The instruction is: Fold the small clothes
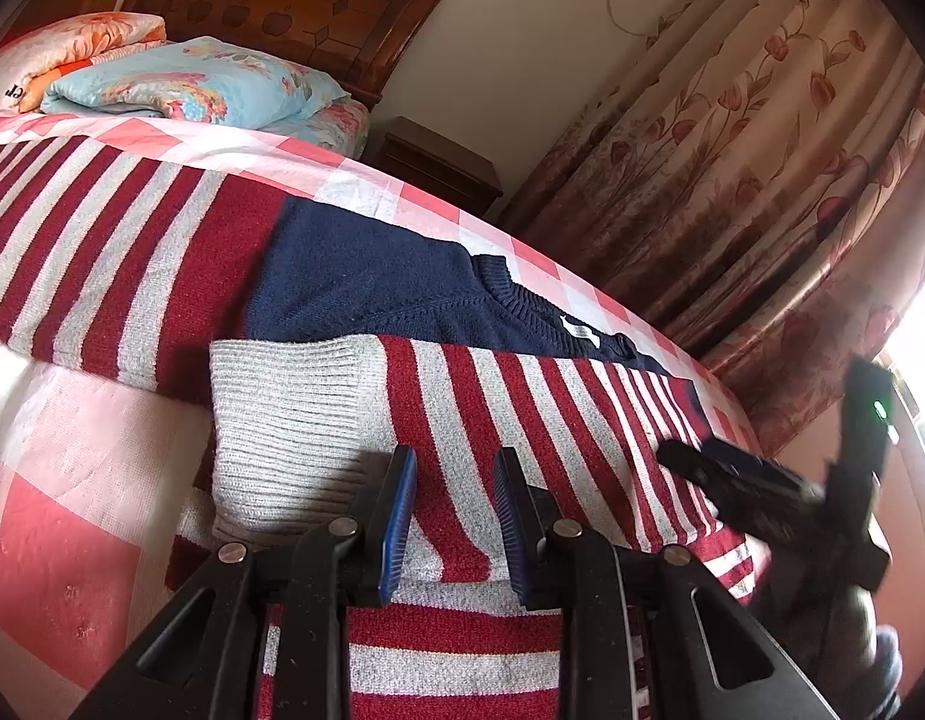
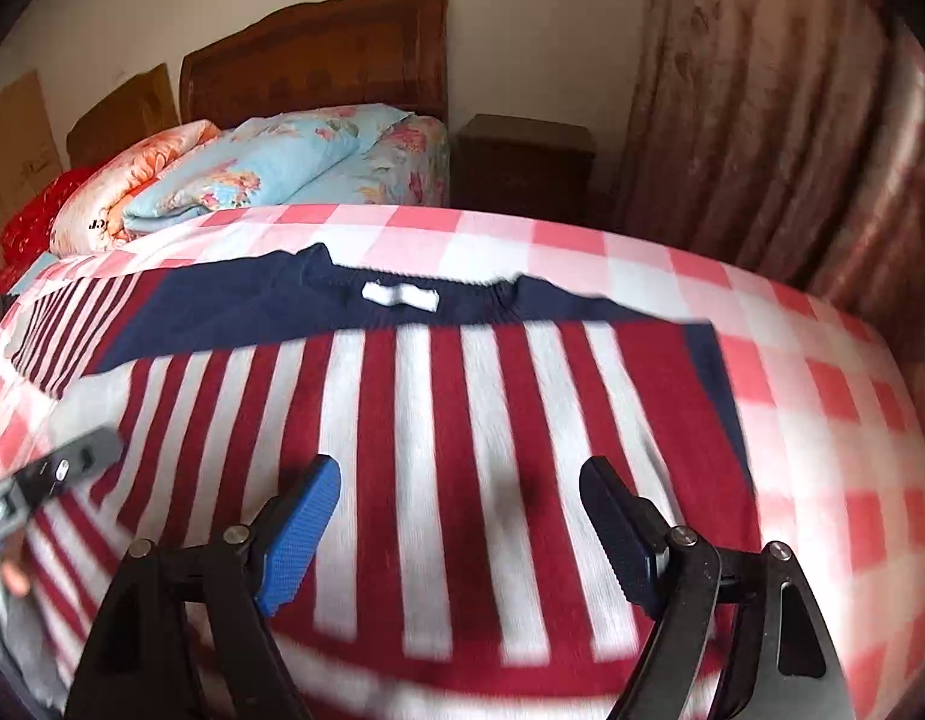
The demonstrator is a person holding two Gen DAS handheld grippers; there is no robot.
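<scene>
Sweater [image 2: 462, 420] blurs under the gaping right gripper [image 2: 462, 480]; hem cut off.

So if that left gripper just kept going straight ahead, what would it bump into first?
Most likely the striped sweater itself. The left gripper points low along the folded sleeve, fingers apart above the knit, with the grey cuff just to its left. Depth is hard to judge through the fisheye.

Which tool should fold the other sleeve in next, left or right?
Left, probably. The left tool hangs right over the sweater by the grey cuff, with the spread sleeve on its side. The right tool is open over the middle.
</scene>
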